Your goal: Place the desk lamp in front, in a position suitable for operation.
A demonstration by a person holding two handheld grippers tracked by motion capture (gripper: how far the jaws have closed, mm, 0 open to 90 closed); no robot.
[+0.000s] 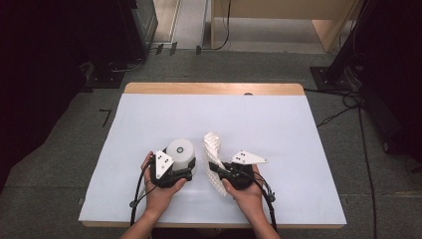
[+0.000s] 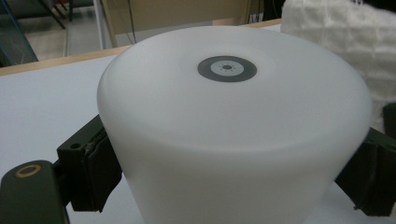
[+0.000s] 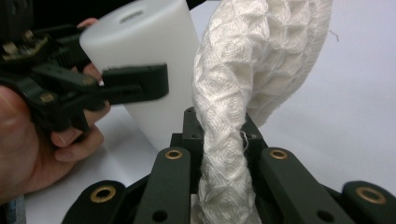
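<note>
My left hand-held gripper (image 1: 185, 167) clamps the white cylinder (image 1: 180, 152) at lower centre, while my right hand-held gripper (image 1: 217, 170) pinches the white quilted cloth (image 1: 213, 149).

1. One white cylinder (image 1: 180, 152) with a dark ring on top.
2. One white quilted cloth (image 1: 213, 149), apparently a single piece.
3. Two grippers: left gripper (image 1: 185, 169), right gripper (image 1: 219, 170).
4. One table (image 1: 298, 149).

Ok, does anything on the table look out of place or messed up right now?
Nothing looks spilled or damaged. The white cylinder stands upright on the table, clamped by the left gripper. The white woven cloth is bunched and twisted where the right gripper pinches it, which is just how it is held.
</note>
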